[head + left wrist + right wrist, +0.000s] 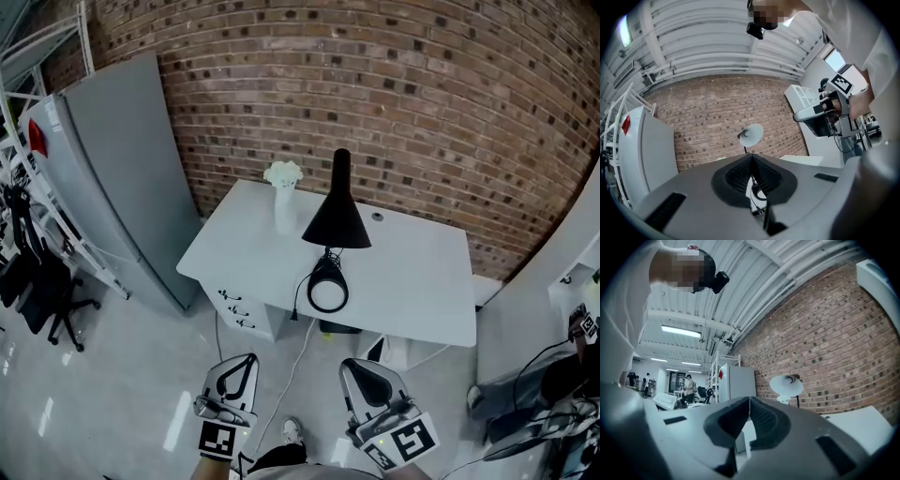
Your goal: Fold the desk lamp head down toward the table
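Observation:
A black desk lamp stands on the white desk [422, 281]. Its cone-shaped head [336, 220] points up and its round base [328, 289] sits near the desk's front edge. From below, both gripper views show the head's pale inside [751, 135] [786, 385] against the brick wall. My left gripper [246, 358] and right gripper [352, 364] hang low over the floor, well short of the desk. Both are shut, jaws meeting at the tips [752, 157] [750, 399], with nothing held.
A white vase of flowers [284, 197] stands just left of the lamp. The lamp's cable [295, 366] hangs off the desk front to the floor. A tall grey cabinet [122, 169] stands left of the desk, with a black office chair [37, 281] beyond it.

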Demonstrator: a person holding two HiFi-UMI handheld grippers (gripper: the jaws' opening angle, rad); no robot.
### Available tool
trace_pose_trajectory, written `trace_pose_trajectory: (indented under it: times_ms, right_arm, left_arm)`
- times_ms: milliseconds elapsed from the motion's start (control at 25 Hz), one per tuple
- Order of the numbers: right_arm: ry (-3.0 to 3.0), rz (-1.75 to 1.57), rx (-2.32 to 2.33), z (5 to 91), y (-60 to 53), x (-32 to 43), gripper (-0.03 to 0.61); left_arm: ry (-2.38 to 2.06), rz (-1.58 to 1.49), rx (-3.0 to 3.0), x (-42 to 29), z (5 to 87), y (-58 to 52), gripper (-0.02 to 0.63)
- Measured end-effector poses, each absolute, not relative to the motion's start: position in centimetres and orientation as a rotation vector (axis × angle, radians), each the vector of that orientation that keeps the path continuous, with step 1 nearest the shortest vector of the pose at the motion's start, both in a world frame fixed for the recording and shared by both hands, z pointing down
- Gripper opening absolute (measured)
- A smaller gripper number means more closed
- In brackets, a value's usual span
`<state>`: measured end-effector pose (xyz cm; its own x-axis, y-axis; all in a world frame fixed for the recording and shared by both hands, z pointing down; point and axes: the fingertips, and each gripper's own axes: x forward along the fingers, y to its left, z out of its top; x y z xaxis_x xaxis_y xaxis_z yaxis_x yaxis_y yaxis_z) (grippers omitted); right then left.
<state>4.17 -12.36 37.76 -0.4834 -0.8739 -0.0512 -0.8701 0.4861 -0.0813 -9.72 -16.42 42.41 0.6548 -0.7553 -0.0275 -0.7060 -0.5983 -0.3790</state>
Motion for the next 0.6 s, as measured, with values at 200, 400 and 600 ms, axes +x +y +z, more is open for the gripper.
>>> trace_pose_trajectory:
  times_ms: [200, 400, 600]
  right_arm:
    - [2.632, -0.032, -1.631, 37.3, -15.6, 3.4, 0.018]
    - [2.632, 0.025, -1.687, 36.7, -18.3, 3.5, 0.018]
    - [2.603, 0.139, -1.706, 33.7, -22.3, 5.1, 0.018]
  left_arm:
    - [1.085, -0.152, -2.562, -9.4, 42.9, -20.3, 0.008]
    - [1.095, -0.071, -2.65, -8.8, 43.5, -22.6, 0.008]
    - [1.045, -0.105, -2.586, -8.4, 42.9, -23.9, 0.008]
